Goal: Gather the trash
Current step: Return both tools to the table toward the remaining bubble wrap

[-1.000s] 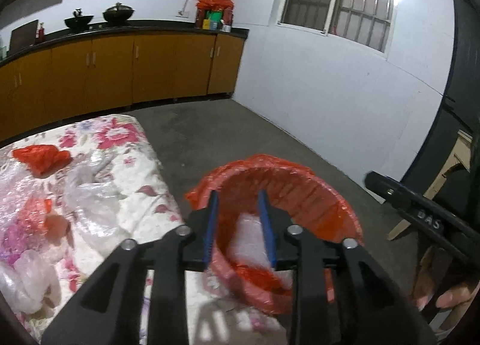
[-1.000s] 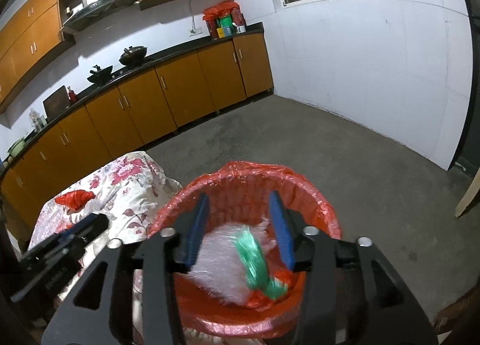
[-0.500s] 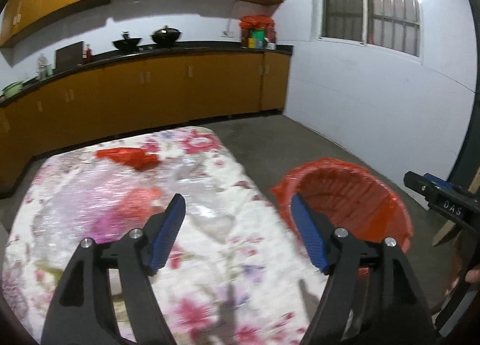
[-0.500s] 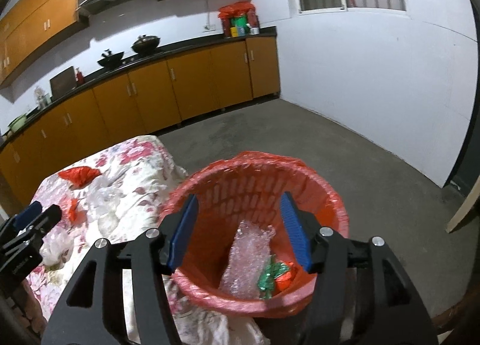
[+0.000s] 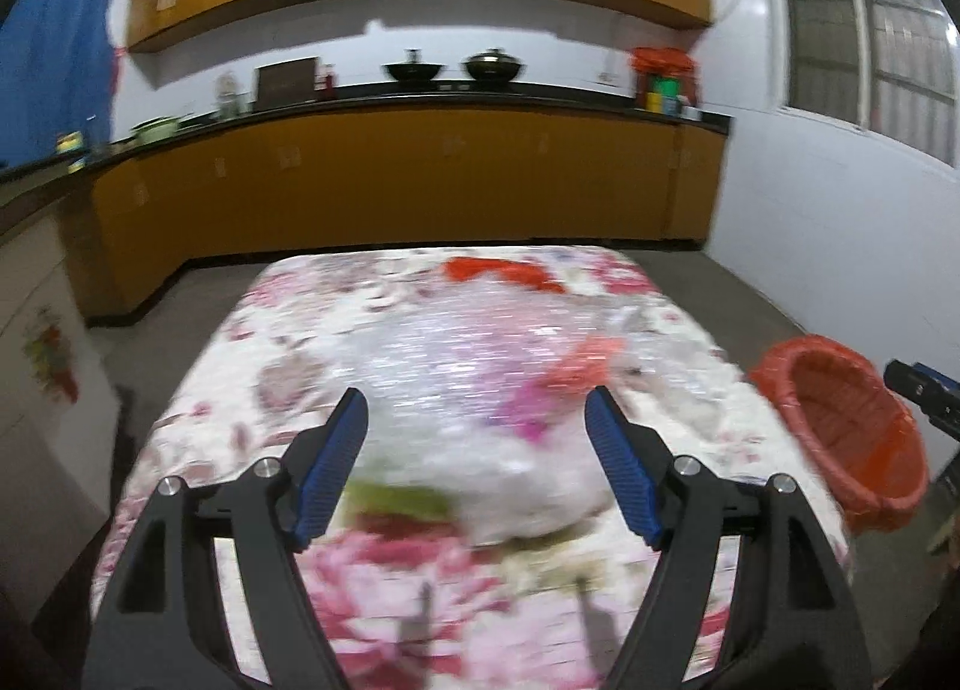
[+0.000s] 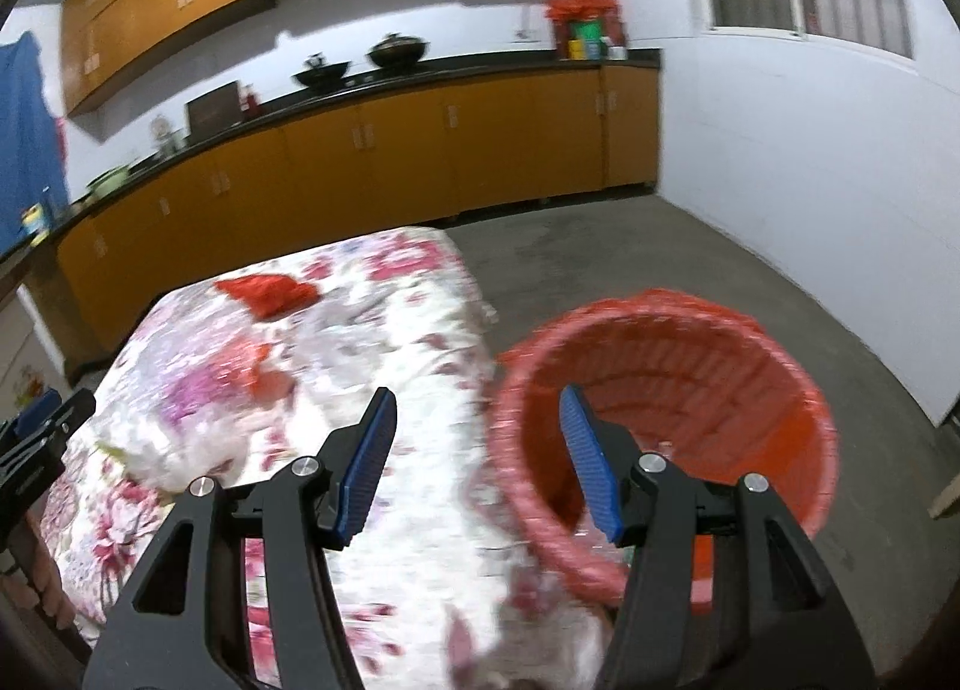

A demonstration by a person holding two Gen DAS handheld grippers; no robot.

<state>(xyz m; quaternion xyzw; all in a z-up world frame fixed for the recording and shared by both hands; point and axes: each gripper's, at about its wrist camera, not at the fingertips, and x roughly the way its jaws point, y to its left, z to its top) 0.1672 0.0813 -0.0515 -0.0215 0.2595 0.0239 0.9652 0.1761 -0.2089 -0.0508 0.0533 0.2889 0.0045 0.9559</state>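
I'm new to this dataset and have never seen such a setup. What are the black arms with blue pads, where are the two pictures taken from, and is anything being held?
There is no robot here: a person carries a hand-held two-finger gripper in each hand, each with a wide-angle camera looking along its fingers. One picture looks past the left gripper, the other past the right gripper. Both are open and hold nothing; the left one's jaws have just been opening. Below them is a table with a flowered cloth, strewn with clear plastic wrap and a red plastic bag. Beside the table stands a basket lined with a red bag, where the trash goes. The pictures are blurred.
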